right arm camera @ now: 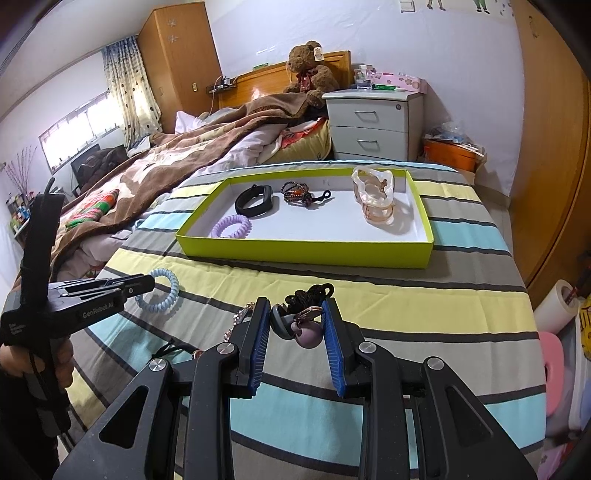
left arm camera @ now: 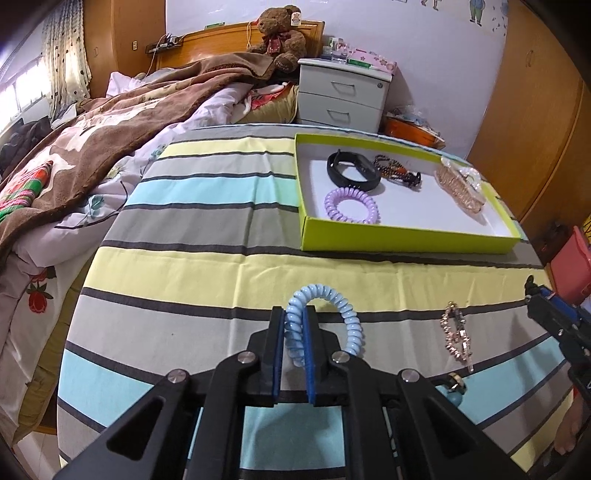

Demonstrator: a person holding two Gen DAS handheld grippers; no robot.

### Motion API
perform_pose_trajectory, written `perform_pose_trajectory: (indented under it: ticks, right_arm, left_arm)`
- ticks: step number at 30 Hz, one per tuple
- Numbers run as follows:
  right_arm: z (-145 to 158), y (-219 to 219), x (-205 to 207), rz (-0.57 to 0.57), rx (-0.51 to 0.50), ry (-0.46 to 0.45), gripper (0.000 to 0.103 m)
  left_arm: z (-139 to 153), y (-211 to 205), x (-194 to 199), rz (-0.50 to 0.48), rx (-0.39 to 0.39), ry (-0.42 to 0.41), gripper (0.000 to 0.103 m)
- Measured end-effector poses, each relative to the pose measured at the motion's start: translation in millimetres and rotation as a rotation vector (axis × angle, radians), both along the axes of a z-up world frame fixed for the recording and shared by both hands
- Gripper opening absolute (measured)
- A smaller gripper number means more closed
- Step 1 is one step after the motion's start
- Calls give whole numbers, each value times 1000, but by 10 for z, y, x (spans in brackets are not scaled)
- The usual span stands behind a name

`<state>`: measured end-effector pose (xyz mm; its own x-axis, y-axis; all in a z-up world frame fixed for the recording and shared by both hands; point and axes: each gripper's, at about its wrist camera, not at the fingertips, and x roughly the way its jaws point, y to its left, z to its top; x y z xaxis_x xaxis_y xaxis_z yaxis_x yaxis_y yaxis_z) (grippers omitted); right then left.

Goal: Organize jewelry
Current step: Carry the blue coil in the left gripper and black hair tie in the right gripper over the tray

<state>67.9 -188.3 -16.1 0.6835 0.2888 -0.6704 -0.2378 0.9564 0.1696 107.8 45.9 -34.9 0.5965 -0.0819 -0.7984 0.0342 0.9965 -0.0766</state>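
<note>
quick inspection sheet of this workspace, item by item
surface: striped cloth on the table
job's things: green tray holds a black band, purple coil tie, beads and a clear clip; gold chain lies outside on the cloth
clutter: nothing seen
grippers: left tool shut on blue coil tie; right tool around a bobble tie, jaws not closed
cables: nothing seen
surroundings: bed, teddy bear, drawers

Bedroom, pale lilac walls (right arm camera: 280, 33). Curtained window (right arm camera: 77, 129) at left of frame, daylight bright. Wooden wardrobe (right arm camera: 177, 59) upper left; wooden doors (right arm camera: 550, 147) along right edge. Unmade bed, brown blanket (right arm camera: 177, 155), wooden headboard (right arm camera: 258, 83), teddy bear (right arm camera: 310, 70) upper centre. White two-drawer nightstand (right arm camera: 373, 125) right of bed.
</note>
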Motion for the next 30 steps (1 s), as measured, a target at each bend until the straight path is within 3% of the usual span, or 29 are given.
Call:
perform_pose_trajectory:
  ticks: [14,30]
  right_arm:
    - [200,-29,-61,-12,-3,-43,30]
    - [475,-67,100,-29,-21,-82,30]
  left_arm:
    - [291,-35,-42,-30,-62,-54,10]
    - [654,-211,256,-100,-119,-99,10]
